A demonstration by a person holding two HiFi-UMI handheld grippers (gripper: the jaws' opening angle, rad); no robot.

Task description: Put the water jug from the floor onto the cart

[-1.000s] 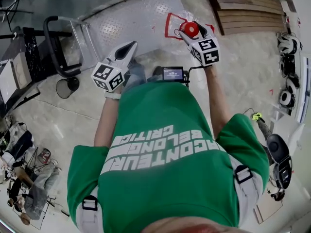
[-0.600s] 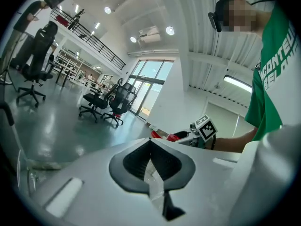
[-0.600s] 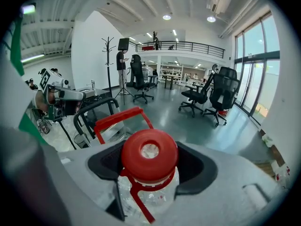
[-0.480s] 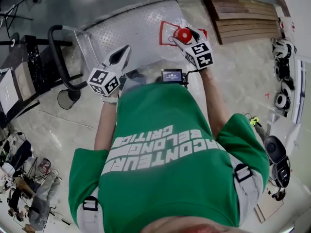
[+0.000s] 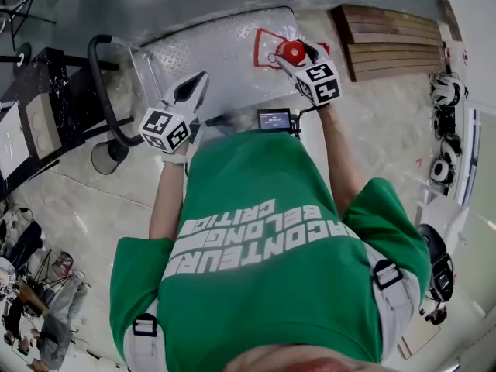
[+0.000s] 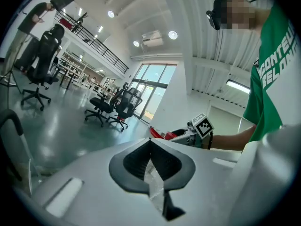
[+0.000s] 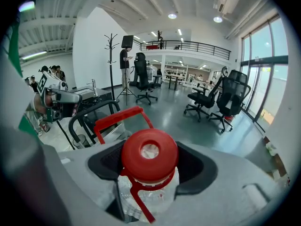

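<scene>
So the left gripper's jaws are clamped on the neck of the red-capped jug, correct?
Not quite. It is the right gripper whose jaws are clamped on the neck of the red-capped jug, as the right gripper view shows. The left gripper has its jaws together and holds no jug.

Bright, even light falls from round recessed ceiling lamps [image 7: 172, 16] and tall glazed windows [image 7: 263, 79]. The glossy grey floor [image 6: 56, 126] shows pale glare. Fisheye bends every edge and the corners go black.
</scene>
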